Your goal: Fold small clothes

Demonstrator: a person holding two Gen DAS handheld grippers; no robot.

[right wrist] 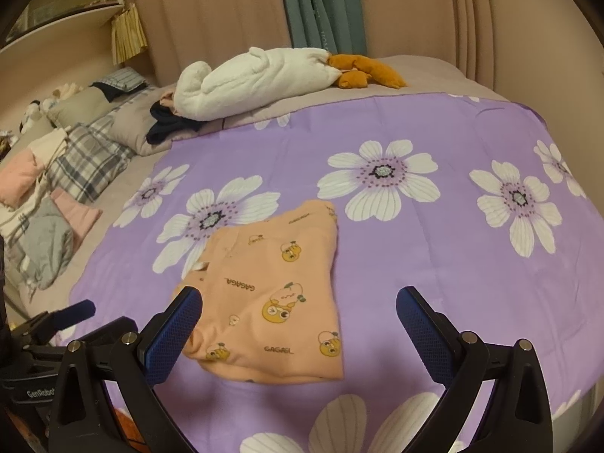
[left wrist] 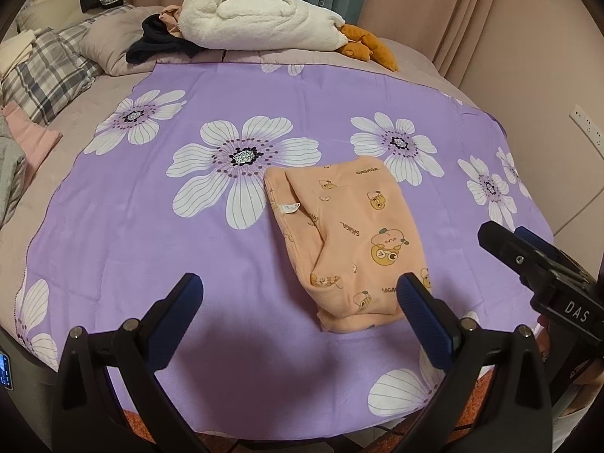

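The peach cartoon-print cotton garment (left wrist: 347, 245) lies folded ahead of both wide-open, empty grippers, left gripper (left wrist: 300, 294) and right gripper (right wrist: 298, 307); next probably setting it aside.

Dim warm indoor light, soft near shadows, sharp centre, fisheye-bent dark corners.

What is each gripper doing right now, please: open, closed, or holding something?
Left gripper: open, holding nothing, just short of the folded orange garment.
Right gripper: open, holding nothing, above the near edge of the garment.
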